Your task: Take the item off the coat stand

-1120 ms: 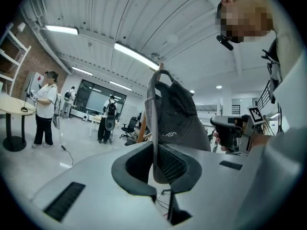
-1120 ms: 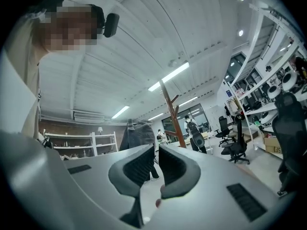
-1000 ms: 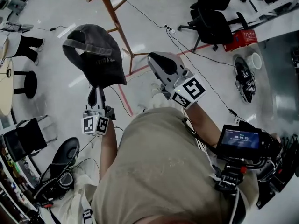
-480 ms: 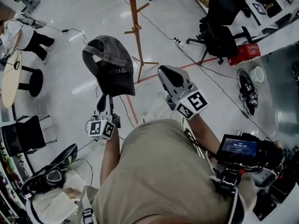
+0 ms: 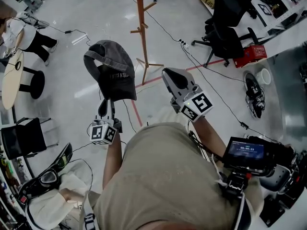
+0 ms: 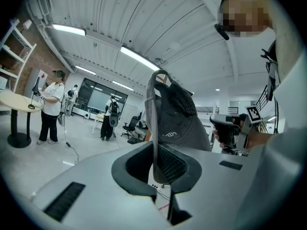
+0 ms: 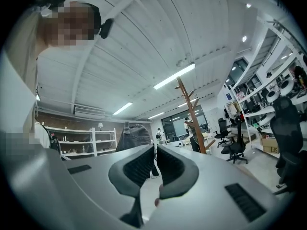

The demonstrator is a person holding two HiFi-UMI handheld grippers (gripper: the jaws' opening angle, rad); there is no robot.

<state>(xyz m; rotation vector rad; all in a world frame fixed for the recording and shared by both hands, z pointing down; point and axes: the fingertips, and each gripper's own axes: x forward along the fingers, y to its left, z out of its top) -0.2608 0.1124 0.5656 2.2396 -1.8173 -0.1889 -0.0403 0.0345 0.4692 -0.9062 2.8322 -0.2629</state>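
Observation:
A dark grey cap (image 5: 112, 71) hangs free in the air, clear of the wooden coat stand (image 5: 142, 28), which rises behind it and to its right. My left gripper (image 5: 107, 104) is shut on the cap's lower edge. In the left gripper view the fabric of the cap (image 6: 178, 119) runs down between the pads of the left gripper (image 6: 156, 163). My right gripper (image 5: 171, 75) is held level to the right of the cap, shut with nothing in it. In the right gripper view the right gripper (image 7: 154, 163) has the cap (image 7: 130, 134) at its left and the coat stand (image 7: 192, 114) beyond.
Black office chairs (image 5: 225, 20) and a red box (image 5: 249, 54) stand at the far right, with shoes (image 5: 252, 92) and a white tub (image 5: 263, 75) nearby. Cables and a red tape line (image 5: 136, 114) cross the floor. A round table (image 5: 10, 80), a stool and a person (image 5: 26, 37) are at the left.
Both grippers have shifted across the floor together, the left one carrying the cap slightly lower. The coat stand now shows more upright behind them. Both grips are unchanged.

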